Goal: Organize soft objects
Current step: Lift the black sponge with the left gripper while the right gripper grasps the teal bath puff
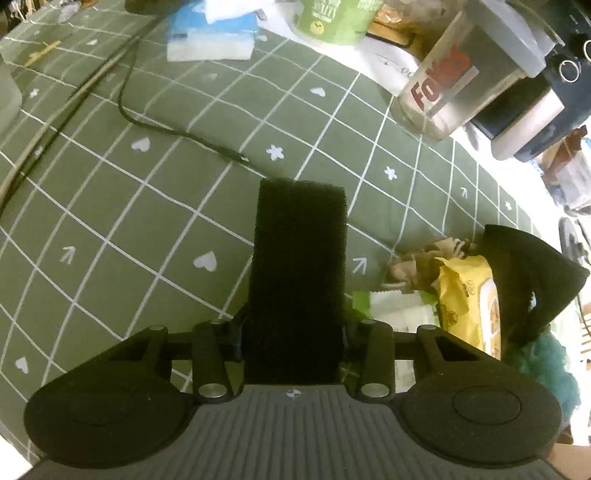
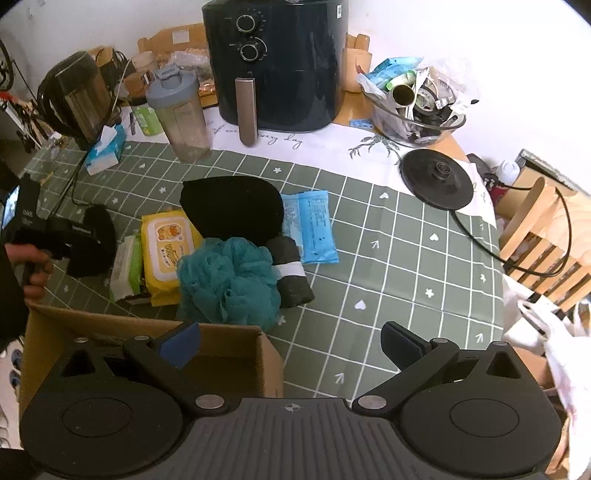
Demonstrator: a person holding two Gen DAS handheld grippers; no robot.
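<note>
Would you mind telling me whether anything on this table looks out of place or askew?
Nothing looks spilled or damaged. The soft items sit in a loose heap: the teal bath pouf leans on the yellow wipes pack and the black cap. A kettle base stands without its kettle.

1. The left gripper [image 1: 297, 325] is clamped on a black sponge block [image 1: 299, 280], which stands out forward between its fingers above the green checked tablecloth [image 1: 147, 206].
2. To the right lie a yellow wet-wipes pack [image 1: 469, 291], a black cap [image 1: 532, 280], a green-and-white packet [image 1: 399, 314] and a teal mesh pouf [image 1: 546, 369], all crowded together.
3. Farther off stand a clear shaker bottle [image 1: 454, 88] with a grey lid and a green tub [image 1: 336, 18].
4. A blue tissue pack [image 1: 210, 37] sits at the far edge, near a black cable [image 1: 177, 131] that runs across the cloth.
</note>
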